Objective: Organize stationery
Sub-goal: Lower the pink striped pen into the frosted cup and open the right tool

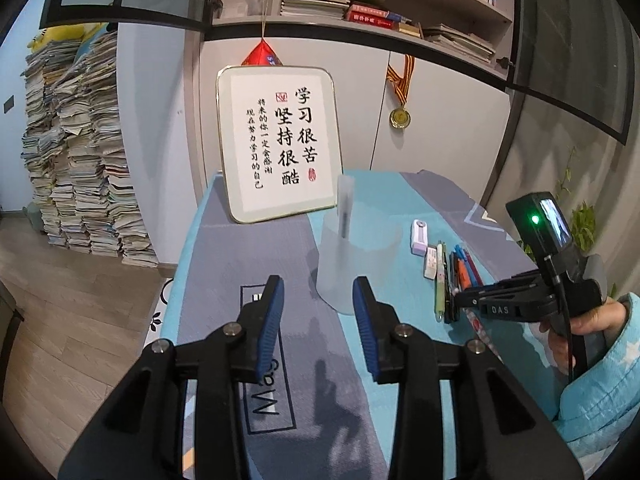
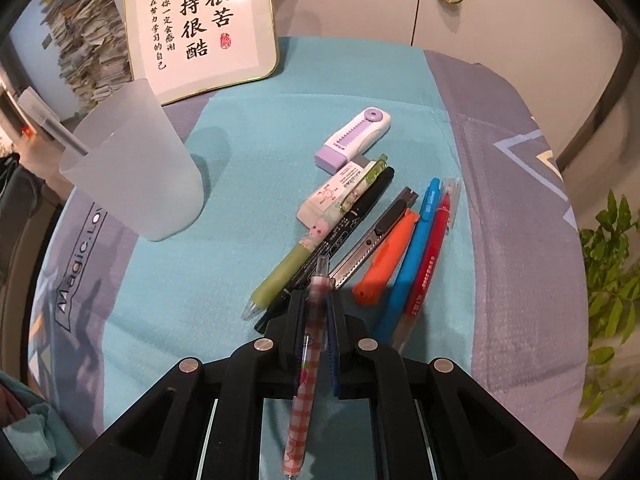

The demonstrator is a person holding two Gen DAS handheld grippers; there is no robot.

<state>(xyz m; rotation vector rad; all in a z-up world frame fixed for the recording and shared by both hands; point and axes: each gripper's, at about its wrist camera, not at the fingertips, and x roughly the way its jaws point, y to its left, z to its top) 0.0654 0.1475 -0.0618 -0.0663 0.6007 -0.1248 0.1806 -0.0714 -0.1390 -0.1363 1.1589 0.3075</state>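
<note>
While my right gripper (image 2: pixel 316 312) is clamped on a pink checked pen (image 2: pixel 307 360) lying lengthwise between its blue pads, my left gripper (image 1: pixel 318 304) hangs with fingers apart before the frosted plastic cup (image 1: pixel 354 256). Something slim stands inside the cup, possibly a pen. Beyond the held pen, an eraser (image 2: pixel 354 140), a metal utility knife (image 2: pixel 374 236) and pens crowd the soft teal cloth (image 2: pixel 248 184).

wood floor (image 1: pixel 80 320), bookshelf (image 1: pixel 380 8), paper stacks (image 1: pixel 80 160)
</note>
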